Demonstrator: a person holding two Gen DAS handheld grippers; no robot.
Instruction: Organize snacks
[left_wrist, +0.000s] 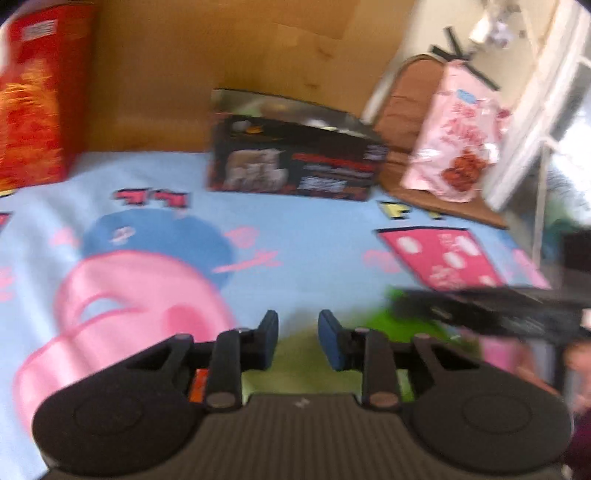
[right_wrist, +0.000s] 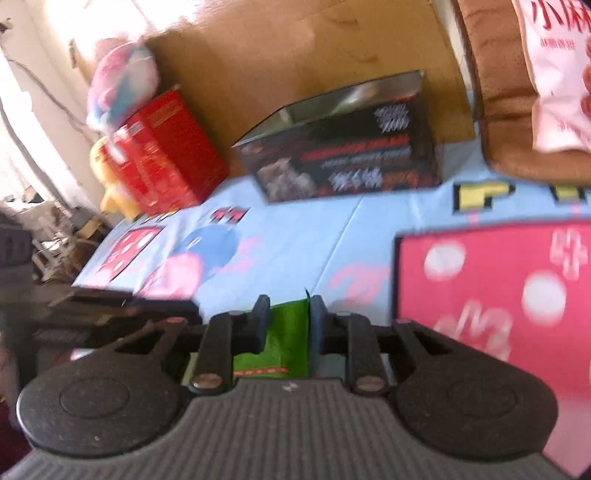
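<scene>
Currently the green snack packet (right_wrist: 286, 339) is pinched by its thin edge between the narrowed jaws of the right gripper (right_wrist: 286, 319), so it could be dropped, while the left gripper (left_wrist: 298, 334), jaws slightly parted, holds nothing.

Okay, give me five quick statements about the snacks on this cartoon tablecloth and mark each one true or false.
1. A green packet sits between the right tool's fingers. True.
2. The black box is closed on top. False: its top is open, showing a shiny inside.
3. The red box stands to the left of the black box. True.
4. The pink bag lies flat on the tablecloth. False: it stands propped against a brown cushion.
5. The left tool grips the black box. False: nothing is between its fingers, and the box is farther back.
</scene>
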